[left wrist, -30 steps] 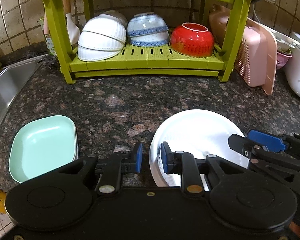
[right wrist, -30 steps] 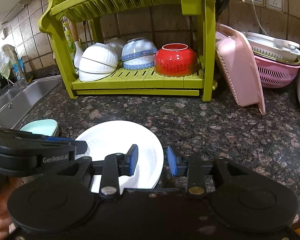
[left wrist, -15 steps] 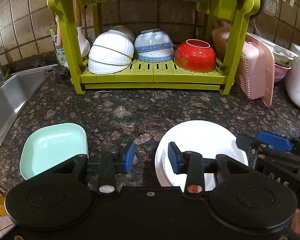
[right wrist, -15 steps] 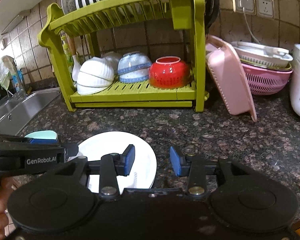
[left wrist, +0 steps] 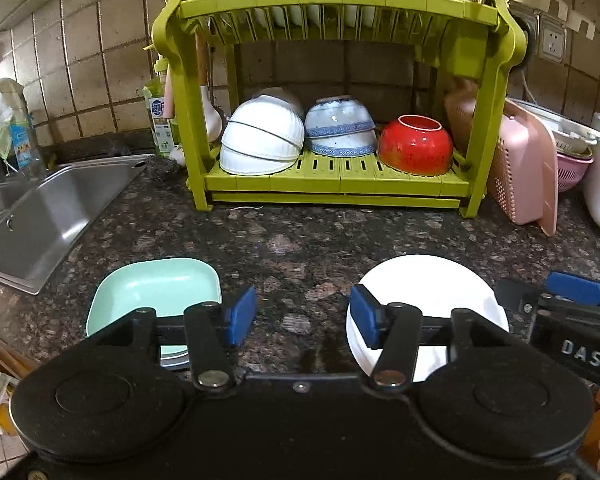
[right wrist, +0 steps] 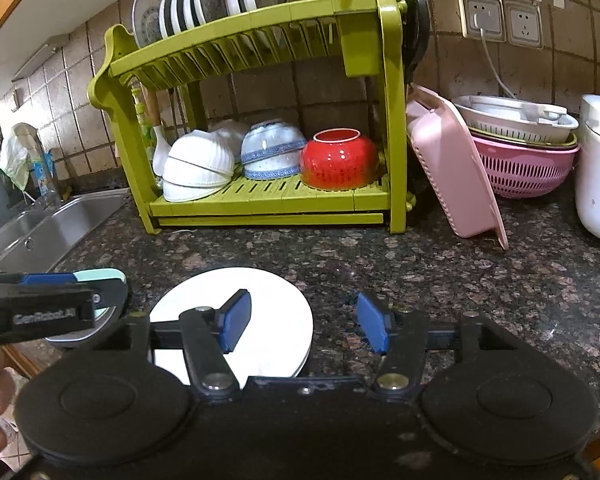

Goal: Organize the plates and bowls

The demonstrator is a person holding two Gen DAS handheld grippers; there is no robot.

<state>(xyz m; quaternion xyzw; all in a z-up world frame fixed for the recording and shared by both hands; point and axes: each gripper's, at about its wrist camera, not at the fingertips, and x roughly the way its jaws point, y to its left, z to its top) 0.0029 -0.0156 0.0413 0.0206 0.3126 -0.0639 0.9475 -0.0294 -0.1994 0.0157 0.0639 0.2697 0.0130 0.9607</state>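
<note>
Left wrist view shows my left gripper (left wrist: 302, 316) with its blue-padded fingers (left wrist: 240, 314) spread apart over bare speckled granite table (left wrist: 300, 236), holding nothing; the square mint-green plastic plate (left wrist: 156, 292) lies flat just left of them and the round white ceramic plate (left wrist: 428, 292) just right. On the right wrist view my right gripper (right wrist: 304, 322) is likewise released and empty, its left pad hanging over the white plate's right half. Both plates sit on the table near its front edge, well apart from the lime-green two-tier plastic dish rack (left wrist: 340, 184), whose upper slots already carry upright plates. I judge the step in hand is picking up the white plate. To do it well I would lower the right fingers so one pad slides under the rim and one over, clench on the rim only, then lift gently, since glazed ceramic probably slips.
</note>
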